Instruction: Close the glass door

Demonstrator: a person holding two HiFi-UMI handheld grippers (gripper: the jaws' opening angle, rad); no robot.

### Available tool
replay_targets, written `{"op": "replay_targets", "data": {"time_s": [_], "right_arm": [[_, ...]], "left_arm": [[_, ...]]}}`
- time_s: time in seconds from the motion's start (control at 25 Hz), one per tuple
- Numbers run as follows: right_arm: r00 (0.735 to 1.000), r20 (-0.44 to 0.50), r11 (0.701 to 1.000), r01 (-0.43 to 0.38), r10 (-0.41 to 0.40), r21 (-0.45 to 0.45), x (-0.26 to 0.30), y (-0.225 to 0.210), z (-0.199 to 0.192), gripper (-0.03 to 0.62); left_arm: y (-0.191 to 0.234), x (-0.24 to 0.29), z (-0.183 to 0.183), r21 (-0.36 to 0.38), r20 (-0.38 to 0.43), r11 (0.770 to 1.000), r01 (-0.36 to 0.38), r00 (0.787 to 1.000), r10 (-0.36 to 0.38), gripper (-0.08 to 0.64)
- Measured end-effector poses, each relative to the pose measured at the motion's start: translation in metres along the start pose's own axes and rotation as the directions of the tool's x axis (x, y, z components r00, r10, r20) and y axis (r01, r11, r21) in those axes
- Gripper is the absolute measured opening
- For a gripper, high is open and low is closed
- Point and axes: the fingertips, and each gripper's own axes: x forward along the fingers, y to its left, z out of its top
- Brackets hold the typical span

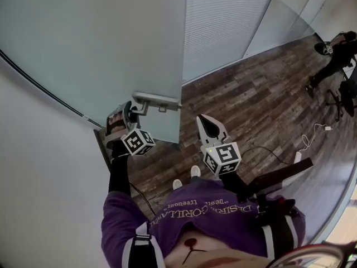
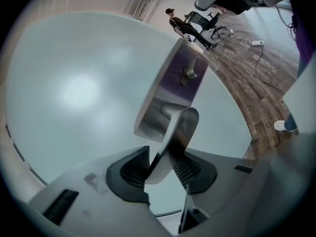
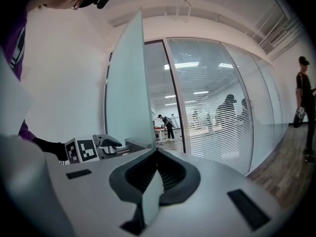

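Observation:
The frosted glass door [image 1: 111, 49] stands ajar, its free edge toward the wooden floor. A metal lever handle [image 1: 159, 100] juts from it near that edge. My left gripper [image 1: 134, 109] is shut on the lever's end. In the left gripper view the lever [image 2: 180, 127] curves down from its steel plate [image 2: 173, 83] and sits pinched between the black pads [image 2: 131, 169] of my left gripper [image 2: 160, 169]. My right gripper [image 1: 205, 121] hovers beside the door's edge, touching nothing. In its own view the right gripper [image 3: 152, 181] has its jaws slightly apart and empty, facing the door [image 3: 131, 93].
A white curved wall [image 1: 39, 166] lies left of the door. A glass wall with blinds [image 1: 223, 21] runs behind. A cable with a power strip [image 1: 298, 155] crosses the wooden floor [image 1: 251, 105]. Another person [image 1: 334, 57] and office chairs stand at the far right.

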Motion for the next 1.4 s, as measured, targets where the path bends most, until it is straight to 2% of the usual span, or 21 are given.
{"op": "replay_targets", "data": {"time_s": [0.44,0.8,1.0,1.4], "right_arm": [[0.999,0.007,0.999,-0.044,0.044,-0.013,0.019,-0.021,0.013,-0.011],[0.998,0.01,0.998,-0.061,0.061,-0.02,0.013,-0.051,0.012,-0.011],[0.998,-0.012,0.998,-0.06,0.06,-0.009,0.034,-0.076,0.014,-0.011],[0.999,-0.014,0.999,-0.043,0.043,-0.007,0.047,-0.07,0.015,-0.011]], "left_arm": [[0.013,0.044,0.012,-0.029,-0.063,1.0,-0.002,0.998,0.0,0.129],[0.017,0.067,0.026,-0.051,-0.124,0.999,-0.016,0.992,0.009,0.129],[0.028,0.103,0.04,-0.064,-0.139,0.998,-0.002,0.99,-0.007,0.13],[0.031,0.113,0.045,-0.063,-0.148,0.998,-0.01,0.989,0.001,0.13]]}}
